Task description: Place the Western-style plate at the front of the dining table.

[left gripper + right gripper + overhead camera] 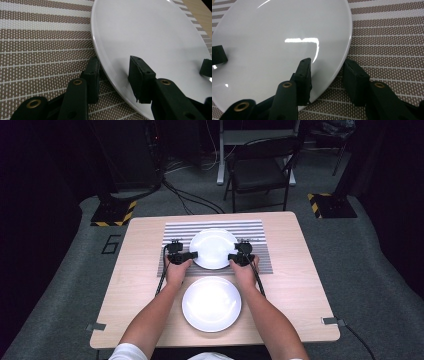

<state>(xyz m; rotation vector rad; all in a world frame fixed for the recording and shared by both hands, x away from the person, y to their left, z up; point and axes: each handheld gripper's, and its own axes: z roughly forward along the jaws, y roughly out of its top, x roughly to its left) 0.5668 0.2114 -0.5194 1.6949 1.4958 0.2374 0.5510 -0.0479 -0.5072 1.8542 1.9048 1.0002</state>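
A white plate [213,249] lies on a brown-and-white striped placemat [215,226] at the table's far middle. My left gripper [192,255] is shut on the plate's left rim, and my right gripper [232,256] is shut on its right rim. In the left gripper view the left gripper [113,62] has one jaw over the plate [150,30] and the other outside the rim over the placemat [37,50]. The right gripper [327,63] straddles the edge of the plate [274,30] the same way, beside the placemat [387,37].
A second white plate [211,303] sits on the wooden table [300,285] near the front edge, between the person's forearms. Beyond the table stand a black chair [260,170] and two floor bases with yellow-black stripes [114,213].
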